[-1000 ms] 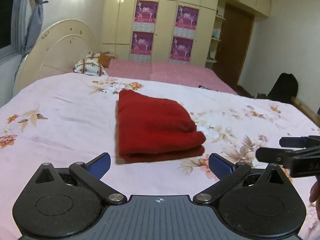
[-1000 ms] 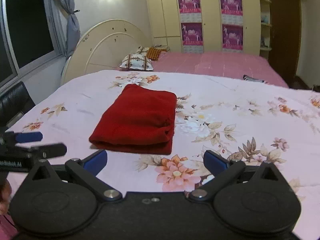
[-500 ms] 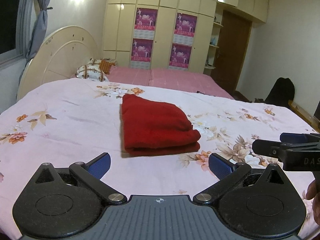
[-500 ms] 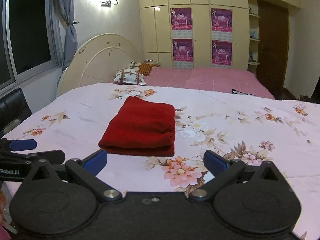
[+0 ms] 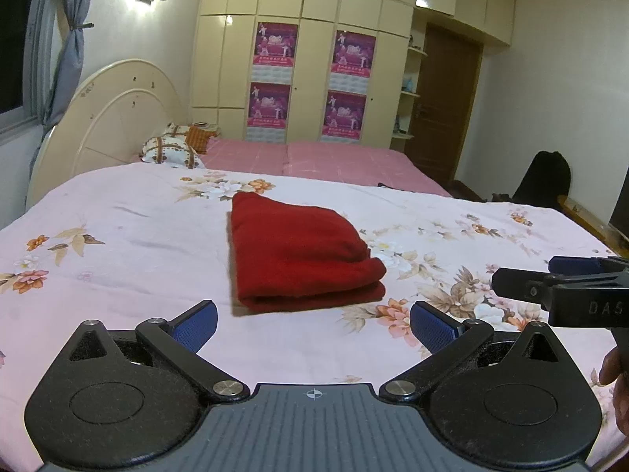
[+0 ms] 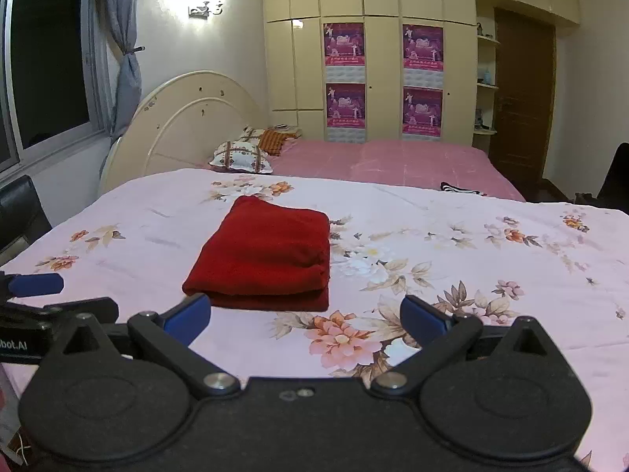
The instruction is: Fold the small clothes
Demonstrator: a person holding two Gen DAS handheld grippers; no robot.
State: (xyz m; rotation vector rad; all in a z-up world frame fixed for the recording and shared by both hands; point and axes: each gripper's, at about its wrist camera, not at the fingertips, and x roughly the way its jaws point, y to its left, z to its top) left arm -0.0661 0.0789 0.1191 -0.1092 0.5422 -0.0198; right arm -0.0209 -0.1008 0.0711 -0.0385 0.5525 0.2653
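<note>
Jaws of left gripper (image 5: 313, 324) and right gripper (image 6: 305, 314) are spread wide, empty, held short of the folded red garment (image 5: 298, 255).

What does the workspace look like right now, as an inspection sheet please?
Surface: bed with floral sheet, mostly smooth.
Job's things: red garment folded into a neat rectangle, lying flat mid-bed.
Clutter: pillows by the headboard; a dark striped item at the far edge.
Grippers: left gripper and right gripper both open, empty, short of the garment.
Cables: nothing seen.
Surroundings: wardrobe with posters, door, curtained window.
</note>
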